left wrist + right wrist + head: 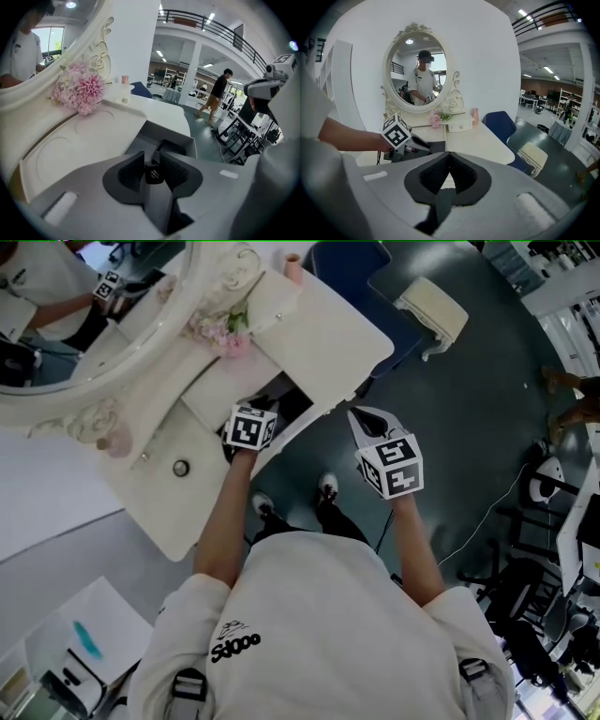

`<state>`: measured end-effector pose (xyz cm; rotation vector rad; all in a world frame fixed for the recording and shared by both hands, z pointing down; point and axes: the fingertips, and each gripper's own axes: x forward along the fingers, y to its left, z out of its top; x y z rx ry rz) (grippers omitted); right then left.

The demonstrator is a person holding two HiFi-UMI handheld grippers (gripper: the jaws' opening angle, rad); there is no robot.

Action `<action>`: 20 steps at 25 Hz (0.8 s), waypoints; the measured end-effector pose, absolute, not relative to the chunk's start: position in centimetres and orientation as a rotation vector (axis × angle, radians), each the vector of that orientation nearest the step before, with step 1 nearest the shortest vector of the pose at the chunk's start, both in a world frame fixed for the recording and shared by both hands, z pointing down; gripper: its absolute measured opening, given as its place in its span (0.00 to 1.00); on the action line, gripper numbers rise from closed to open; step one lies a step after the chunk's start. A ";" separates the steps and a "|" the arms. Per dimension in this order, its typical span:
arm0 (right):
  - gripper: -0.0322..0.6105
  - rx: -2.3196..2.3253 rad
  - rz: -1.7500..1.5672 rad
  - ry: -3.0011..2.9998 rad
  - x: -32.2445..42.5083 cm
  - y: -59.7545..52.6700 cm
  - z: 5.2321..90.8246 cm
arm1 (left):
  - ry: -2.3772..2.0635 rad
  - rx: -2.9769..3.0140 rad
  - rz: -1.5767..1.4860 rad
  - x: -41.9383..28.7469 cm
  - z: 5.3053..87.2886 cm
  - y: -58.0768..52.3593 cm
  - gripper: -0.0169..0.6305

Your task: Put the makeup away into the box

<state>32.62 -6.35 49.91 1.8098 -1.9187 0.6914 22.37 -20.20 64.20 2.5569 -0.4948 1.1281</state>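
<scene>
Presently left gripper (151,160) pinches black makeup (153,175) above box (140,138), apparently for release; right gripper (449,157) closed, empty, aside.

Looks like a large open research hall with a bedroom corner staged inside. White dressing worktop (309,334) with an ornate oval mirror (417,75) and pink flowers (79,91) at its back edge. Beyond its right edge, a dark floor (469,409), a trailing cable (487,512), equipment stands (243,136), a railed mezzanine (211,28), storage shelves (575,104) and ceiling strip lights (547,69).
</scene>
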 end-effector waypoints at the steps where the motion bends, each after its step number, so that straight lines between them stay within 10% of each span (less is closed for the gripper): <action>1: 0.05 1.805 0.695 -1.919 32.8 -6.2 50.1 | -0.504 2.555 1.119 22.6 64.2 -20.3 0.21; 20: 0.05 1.731 0.640 -2.003 31.5 -8.0 49.5 | -0.553 2.553 1.056 18.7 61.8 -19.8 0.19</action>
